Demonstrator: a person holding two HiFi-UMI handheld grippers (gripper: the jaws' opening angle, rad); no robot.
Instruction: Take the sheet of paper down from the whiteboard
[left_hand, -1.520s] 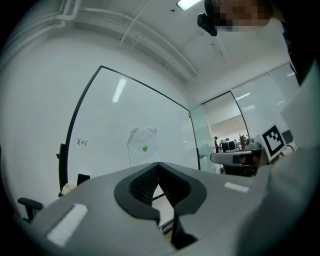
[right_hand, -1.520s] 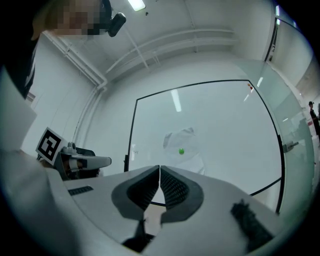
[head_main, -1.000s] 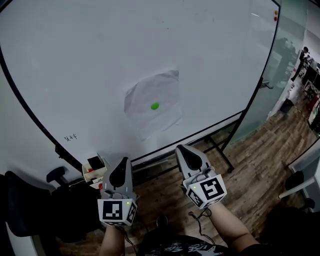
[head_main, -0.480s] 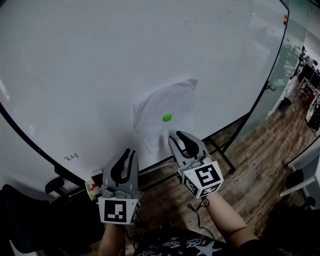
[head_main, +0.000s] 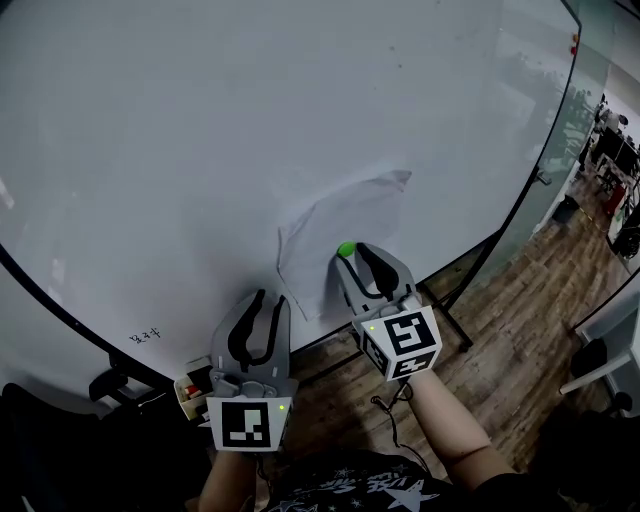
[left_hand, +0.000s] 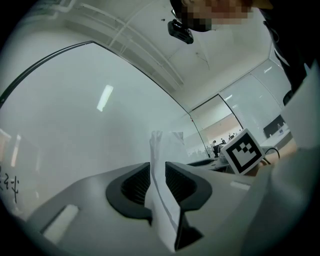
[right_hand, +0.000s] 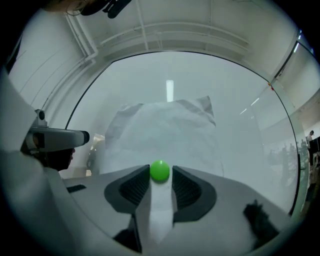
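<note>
— Sheet of paper (head_main: 350, 215) still hangs low on the whiteboard (head_main: 200, 140), pinned by the green magnet (head_main: 346, 249)?
— Yes. Both grippers have risen to it, jaws opening: right gripper (head_main: 356, 256) brackets the magnet, left gripper (head_main: 270, 298) straddles the sheet's lower left edge; neither grips yet

Whiteboard (head_main: 200, 150) cut off at top, its handwriting (head_main: 145, 337) too small to read

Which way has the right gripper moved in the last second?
Yes: the right gripper rose from below the whiteboard to the green magnet, now between its opening jaws.
</note>
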